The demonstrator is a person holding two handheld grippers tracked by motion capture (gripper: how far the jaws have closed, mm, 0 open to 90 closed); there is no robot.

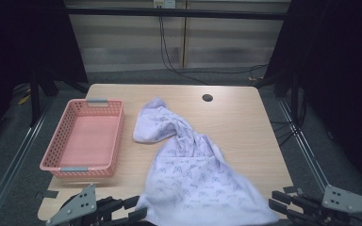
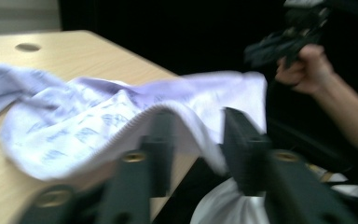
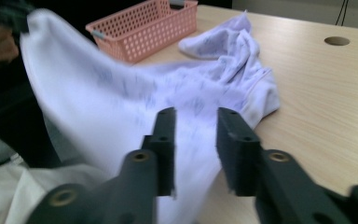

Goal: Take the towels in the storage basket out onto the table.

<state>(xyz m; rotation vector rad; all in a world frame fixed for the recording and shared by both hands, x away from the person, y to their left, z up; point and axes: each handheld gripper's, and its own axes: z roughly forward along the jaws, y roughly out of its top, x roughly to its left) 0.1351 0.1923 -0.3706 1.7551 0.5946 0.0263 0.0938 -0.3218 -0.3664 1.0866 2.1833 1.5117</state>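
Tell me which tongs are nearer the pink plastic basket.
Left. The left tongs sit just below the pink plastic basket at the table's near edge; the right tongs are across the lavender cloth, far off.

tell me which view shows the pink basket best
The high view: the whole pink basket sits unblocked on the table's left. The right gripper view catches one end of it behind the cloth; in the left gripper view I can't spot it.

light: dim, dark surround | blur: motion-smeared cloth [image 2: 121, 107] in both gripper views | glare: none
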